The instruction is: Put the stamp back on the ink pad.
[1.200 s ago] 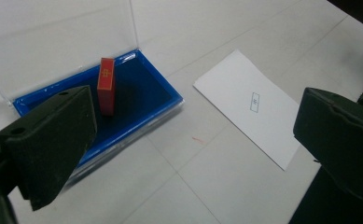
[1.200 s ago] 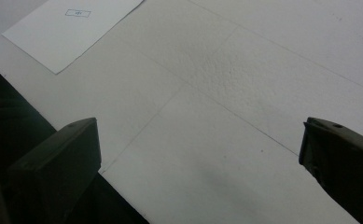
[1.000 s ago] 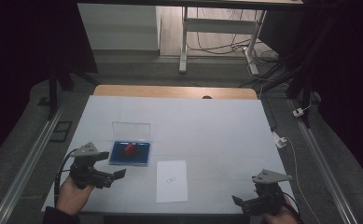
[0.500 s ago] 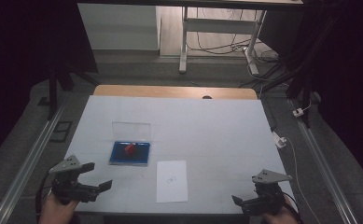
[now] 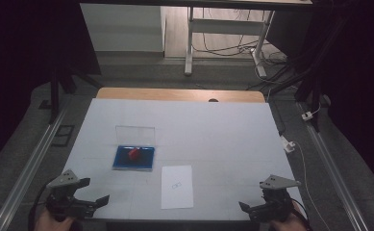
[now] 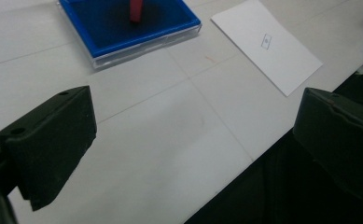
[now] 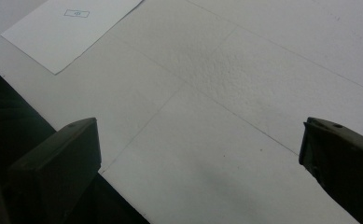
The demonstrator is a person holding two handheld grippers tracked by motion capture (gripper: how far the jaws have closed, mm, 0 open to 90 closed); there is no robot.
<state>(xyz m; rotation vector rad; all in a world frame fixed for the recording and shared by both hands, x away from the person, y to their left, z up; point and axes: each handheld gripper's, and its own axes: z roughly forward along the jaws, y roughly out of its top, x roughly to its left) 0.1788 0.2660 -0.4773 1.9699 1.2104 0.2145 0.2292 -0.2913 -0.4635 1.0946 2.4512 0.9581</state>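
The left claw [image 5: 94,191] was held wide open at about 7 o'clock on the white desk [image 5: 213,134], with nothing between its jaws. The right claw [image 5: 246,208] was spread open too, at about 5 o'clock, and it was empty. The blue box [image 5: 133,158] with a small red thing [image 5: 133,153] in it was seen at about 10 o'clock, just beside a white paper [image 5: 177,186].

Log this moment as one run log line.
left gripper: open, near table edge | right gripper: open, near edge | red piece: in blue tray | paper sheet: flat
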